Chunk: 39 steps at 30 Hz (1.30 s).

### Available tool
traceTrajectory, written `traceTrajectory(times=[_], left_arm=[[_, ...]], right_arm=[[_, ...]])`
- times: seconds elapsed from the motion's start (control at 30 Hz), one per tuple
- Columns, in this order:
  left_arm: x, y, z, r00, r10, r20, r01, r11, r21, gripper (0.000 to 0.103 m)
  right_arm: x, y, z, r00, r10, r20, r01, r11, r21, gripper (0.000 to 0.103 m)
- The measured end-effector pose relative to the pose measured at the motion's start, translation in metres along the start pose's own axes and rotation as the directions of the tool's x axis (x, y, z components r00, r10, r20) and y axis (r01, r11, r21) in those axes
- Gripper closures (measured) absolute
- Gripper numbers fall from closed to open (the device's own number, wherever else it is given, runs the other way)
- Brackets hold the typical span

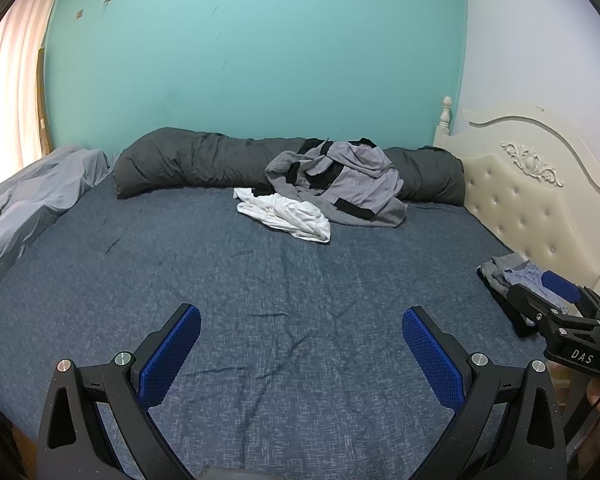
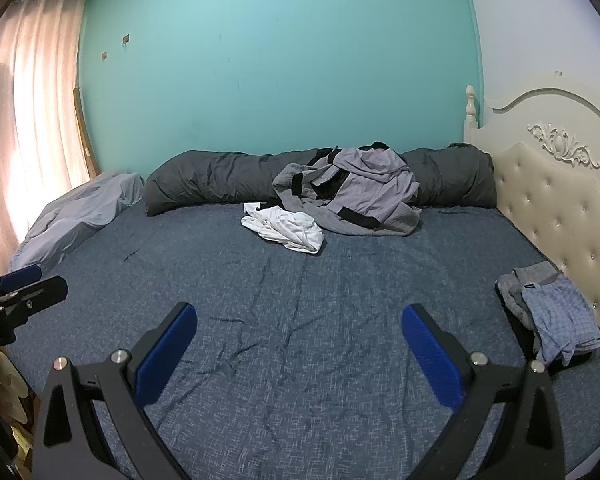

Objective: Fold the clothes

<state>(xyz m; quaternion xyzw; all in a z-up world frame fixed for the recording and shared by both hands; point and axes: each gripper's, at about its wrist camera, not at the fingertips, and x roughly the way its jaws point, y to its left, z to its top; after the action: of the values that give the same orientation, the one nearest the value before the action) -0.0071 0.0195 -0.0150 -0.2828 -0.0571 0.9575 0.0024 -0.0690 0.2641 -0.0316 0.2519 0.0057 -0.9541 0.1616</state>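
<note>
A crumpled white garment (image 1: 290,215) (image 2: 286,226) lies at the far middle of the bed, touching a heap of grey and black clothes (image 1: 346,182) (image 2: 358,190) behind it. A small stack with a blue checked garment on top (image 2: 556,316) (image 1: 516,276) sits by the headboard at the right. My left gripper (image 1: 300,320) hovers open over the near part of the blue sheet (image 1: 260,280), nothing between its fingers. My right gripper (image 2: 298,318) is open too, also over bare sheet (image 2: 300,300). Each gripper shows at the edge of the other's view.
A dark grey rolled duvet (image 1: 204,164) (image 2: 220,178) runs along the teal wall. A light grey blanket (image 1: 32,200) (image 2: 80,208) is bunched at the left. The cream tufted headboard (image 1: 532,208) (image 2: 556,208) bounds the right side. Curtains (image 2: 28,100) hang at the left.
</note>
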Motion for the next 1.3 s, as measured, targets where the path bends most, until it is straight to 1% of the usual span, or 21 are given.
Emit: traceTrajectory(times=[0.3, 0.4, 0.47, 0.53, 0.63, 0.73, 0.77, 0.83, 1.0, 1.1, 1.2, 1.3], left_arm=[[0.035, 0.017, -0.008, 0.999, 0.015, -0.032, -0.017, 0.998, -0.062, 0.000], [0.053, 0.026, -0.012, 0.999, 0.029, -0.041, -0.032, 0.995, -0.090, 0.000], [0.066, 0.033, -0.015, 0.998, 0.036, -0.047, -0.041, 0.993, -0.109, 0.000], [0.080, 0.043, -0.018, 0.998, 0.040, -0.051, -0.046, 0.990, -0.130, 0.000], [0.106, 0.060, -0.021, 0.997, 0.044, -0.058, -0.053, 0.985, -0.166, 0.000], [0.128, 0.076, -0.025, 0.998, 0.035, -0.060, -0.046, 0.980, -0.193, 0.000], [0.137, 0.082, -0.025, 0.998, 0.028, -0.062, -0.041, 0.976, -0.212, 0.000], [0.155, 0.095, -0.026, 0.998, 0.013, -0.065, -0.029, 0.966, -0.258, 0.000], [0.201, 0.131, -0.030, 0.999, -0.014, -0.048, -0.005, 0.929, -0.370, 0.000], [0.228, 0.146, -0.031, 0.998, -0.022, -0.053, -0.001, 0.913, -0.408, 0.000], [0.253, 0.158, -0.032, 0.998, -0.019, -0.067, -0.010, 0.910, -0.414, 0.000], [0.273, 0.168, -0.032, 0.998, -0.021, -0.062, -0.007, 0.912, -0.411, 0.000]], right_arm=[[0.028, -0.005, -0.013, 0.999, 0.025, -0.047, -0.024, 1.000, 0.014, 0.000], [0.046, -0.007, -0.016, 0.997, 0.041, -0.070, -0.040, 0.999, 0.019, 0.000], [0.064, -0.010, -0.018, 0.993, 0.067, -0.098, -0.064, 0.997, 0.031, 0.000], [0.078, -0.010, -0.018, 0.992, 0.061, -0.110, -0.059, 0.998, 0.020, 0.000], [0.110, -0.009, -0.017, 0.987, 0.073, -0.141, -0.074, 0.997, -0.006, 0.000], [0.143, -0.008, -0.014, 0.982, 0.078, -0.174, -0.083, 0.996, -0.020, 0.000], [0.157, -0.007, -0.013, 0.978, 0.091, -0.189, -0.098, 0.995, -0.028, 0.000], [0.184, -0.006, -0.010, 0.970, 0.114, -0.216, -0.124, 0.992, -0.032, 0.000], [0.247, -0.005, -0.001, 0.947, 0.170, -0.272, -0.182, 0.983, -0.017, 0.000], [0.282, -0.001, 0.007, 0.946, 0.157, -0.285, -0.176, 0.983, -0.042, 0.000], [0.317, 0.000, 0.015, 0.950, 0.144, -0.279, -0.169, 0.983, -0.068, 0.000], [0.352, -0.002, 0.021, 0.952, 0.117, -0.283, -0.146, 0.986, -0.082, 0.000]])
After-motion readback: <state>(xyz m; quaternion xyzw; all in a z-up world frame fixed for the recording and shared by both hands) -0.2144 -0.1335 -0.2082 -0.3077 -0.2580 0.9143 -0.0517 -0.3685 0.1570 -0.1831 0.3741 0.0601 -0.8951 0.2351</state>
